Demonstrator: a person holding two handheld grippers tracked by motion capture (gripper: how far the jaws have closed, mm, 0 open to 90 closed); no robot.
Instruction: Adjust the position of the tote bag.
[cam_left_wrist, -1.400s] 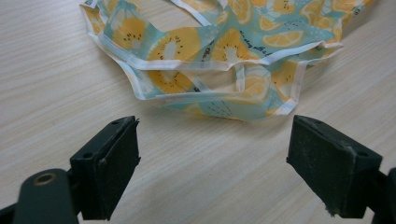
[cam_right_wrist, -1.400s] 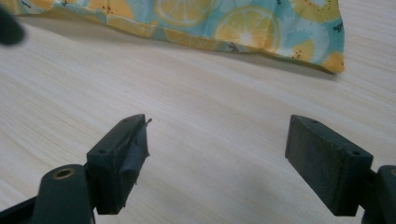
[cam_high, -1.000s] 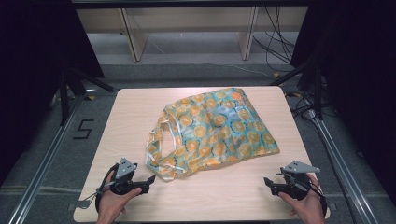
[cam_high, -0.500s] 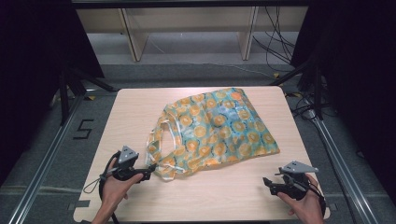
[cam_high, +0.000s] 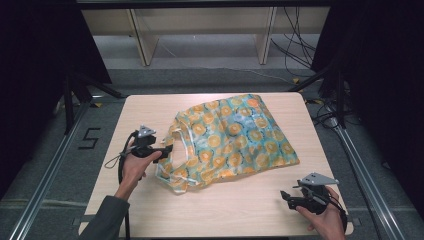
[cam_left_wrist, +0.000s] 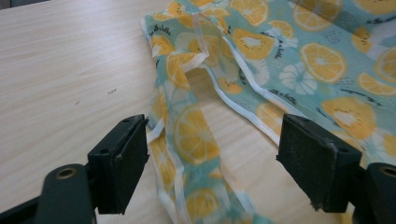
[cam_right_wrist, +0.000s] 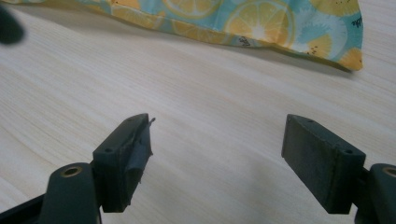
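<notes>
I have the left gripper (cam_high: 165, 150) right at the handle end of the tote bag (cam_high: 235, 140), jaws spread wide. In the left gripper view the near handle strap (cam_left_wrist: 189, 140) runs up between the jaws, lengthwise away from me and closer to the left jaw, not yet pinched. The bag lies flat mid-table, its long axis running from the handles at my left toward the far right corner. My right gripper (cam_high: 286, 197) sits near the front edge of the table (cam_high: 240, 215), jaws apart on nothing, well clear of the bag's bottom corner (cam_right_wrist: 350, 58). The left one is clearly nearer, so I judge the grab is its job.
</notes>
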